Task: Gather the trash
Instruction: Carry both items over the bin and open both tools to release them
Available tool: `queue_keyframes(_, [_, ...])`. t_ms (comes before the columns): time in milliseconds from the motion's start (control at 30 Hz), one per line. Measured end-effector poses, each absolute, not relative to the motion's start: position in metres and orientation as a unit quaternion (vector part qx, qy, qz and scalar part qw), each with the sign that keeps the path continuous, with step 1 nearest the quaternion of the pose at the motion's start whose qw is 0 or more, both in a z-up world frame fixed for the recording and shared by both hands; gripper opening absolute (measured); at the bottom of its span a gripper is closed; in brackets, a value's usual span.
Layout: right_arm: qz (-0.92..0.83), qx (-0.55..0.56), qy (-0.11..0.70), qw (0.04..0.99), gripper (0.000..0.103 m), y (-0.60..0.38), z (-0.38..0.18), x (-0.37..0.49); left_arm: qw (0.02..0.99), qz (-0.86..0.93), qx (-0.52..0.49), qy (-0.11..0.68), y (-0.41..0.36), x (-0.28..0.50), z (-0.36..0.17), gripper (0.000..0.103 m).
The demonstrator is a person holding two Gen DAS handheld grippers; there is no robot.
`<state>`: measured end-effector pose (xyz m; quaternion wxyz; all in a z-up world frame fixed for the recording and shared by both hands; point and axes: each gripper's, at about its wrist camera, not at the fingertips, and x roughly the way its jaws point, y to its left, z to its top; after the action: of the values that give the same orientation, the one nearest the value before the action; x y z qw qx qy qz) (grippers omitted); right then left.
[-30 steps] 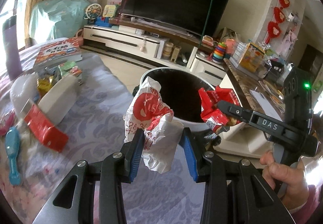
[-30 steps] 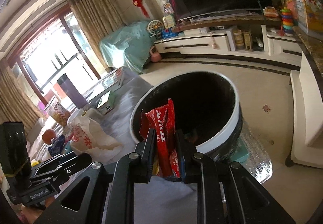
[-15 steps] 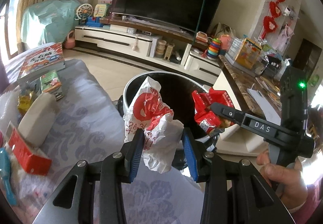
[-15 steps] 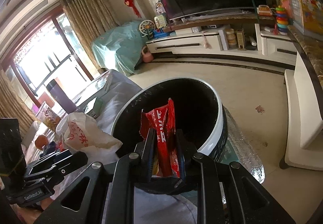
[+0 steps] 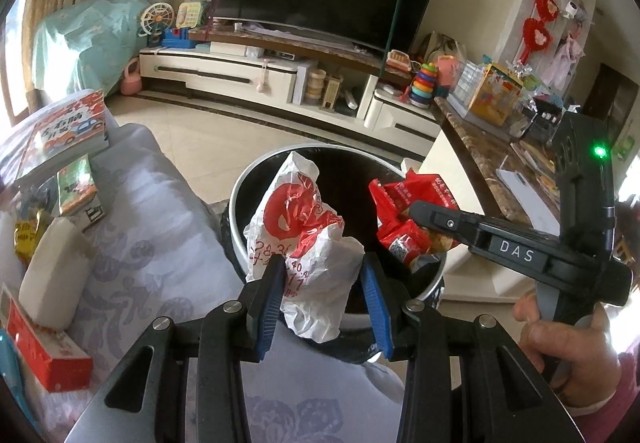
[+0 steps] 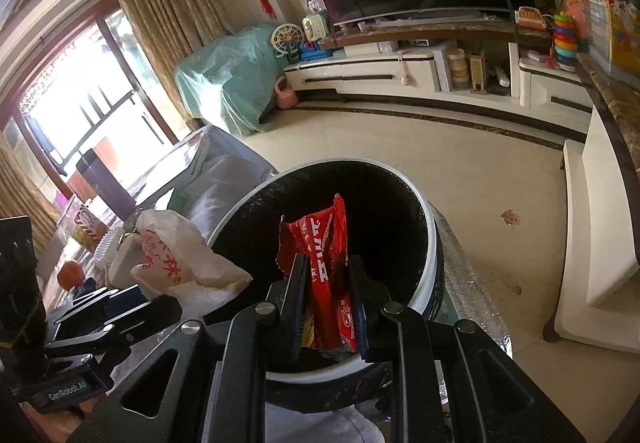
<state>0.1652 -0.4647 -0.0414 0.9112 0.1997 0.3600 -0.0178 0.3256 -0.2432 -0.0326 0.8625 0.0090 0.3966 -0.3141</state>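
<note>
My left gripper (image 5: 320, 283) is shut on a crumpled white plastic bag with red print (image 5: 300, 227) and holds it over the near rim of a round trash bin (image 5: 240, 195) with a black liner. My right gripper (image 6: 328, 283) is shut on a red snack wrapper (image 6: 324, 251) and holds it above the bin's open mouth (image 6: 380, 211). In the left wrist view the right gripper (image 5: 416, 209) shows at right with the red wrapper (image 5: 404, 203). In the right wrist view the left gripper (image 6: 160, 307) and the white bag (image 6: 176, 259) show at left.
A cloth-covered table (image 5: 152, 243) at left holds a red box (image 5: 44, 347), a white container (image 5: 56, 283), snack packs (image 5: 76, 183) and a book (image 5: 68, 131). A TV cabinet (image 5: 280, 75) stands behind. A marble-topped counter (image 5: 492, 163) runs along the right.
Both grippers have moved closer to the bin with their loads; the bin now sits lower and nearer in both views. Both grips are unchanged.
</note>
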Motion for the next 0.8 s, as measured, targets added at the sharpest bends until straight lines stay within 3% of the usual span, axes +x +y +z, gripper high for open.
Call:
queue_keyframes(300, [-0.022, 0.196, 0.373, 0.907, 0.019, -0.470, -0.043, 0.173, 0.860, -0.316, 0.025, 0.400, -0.256, 0.336, -0.033, 0.039])
queue_keyframes(467, [-0.026, 0.199, 0.375, 0.905, 0.024, -0.472, -0.044, 0.176, 0.860, -0.315, 0.029, 0.402, -0.262, 0.341, -0.032, 0.042])
queue_keyframes(700, [-0.036, 0.206, 0.362, 0.909, 0.055, -0.477, -0.039, 0.172, 0.859, -0.311, 0.015, 0.405, -0.256, 0.341, -0.033, 0.054])
queue_keyframes(800, [-0.038, 0.209, 0.354, 0.911, 0.060, -0.478, -0.035, 0.167, 0.862, -0.304, 0.010, 0.406, -0.247, 0.334, -0.034, 0.054])
